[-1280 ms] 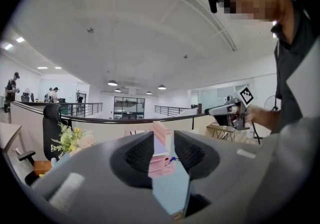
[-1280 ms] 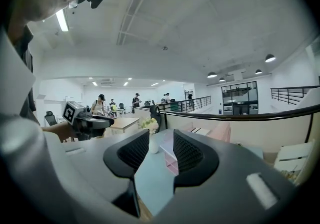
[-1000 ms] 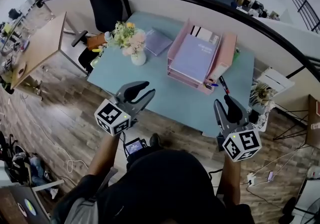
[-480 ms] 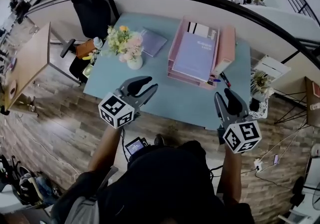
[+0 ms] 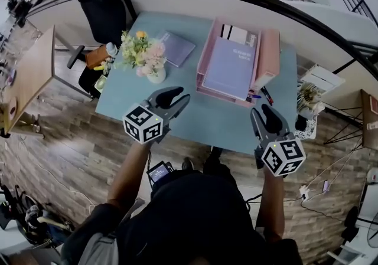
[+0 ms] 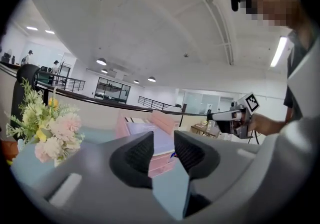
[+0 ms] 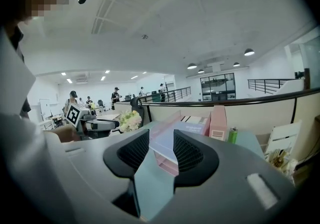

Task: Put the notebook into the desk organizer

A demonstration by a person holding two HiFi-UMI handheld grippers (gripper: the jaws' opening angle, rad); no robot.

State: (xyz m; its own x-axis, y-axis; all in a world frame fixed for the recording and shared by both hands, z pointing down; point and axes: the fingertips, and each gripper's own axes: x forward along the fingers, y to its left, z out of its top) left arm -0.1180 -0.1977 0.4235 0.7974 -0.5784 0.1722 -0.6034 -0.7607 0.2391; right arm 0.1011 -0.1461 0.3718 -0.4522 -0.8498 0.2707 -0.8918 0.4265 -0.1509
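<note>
The tabletop (image 5: 204, 117) lies ahead of and below us. At its back right stands the pink desk organizer (image 5: 269, 51), with a lavender book (image 5: 230, 69) already lying in its top tray. The notebook (image 5: 177, 48) lies flat on the tabletop to the organizer's left, beside the flowers (image 5: 142, 54), and nothing touches it. Since a second ago the left claw (image 5: 182, 94) has edged forward over the near edge and now points roughly toward the notebook. The right claw (image 5: 261, 110) has hardly shifted. Both claws stand spread, with nothing between their jaws. We judge that the reach has only just begun, so lifting the notebook and slotting it in are both still to do.
</note>
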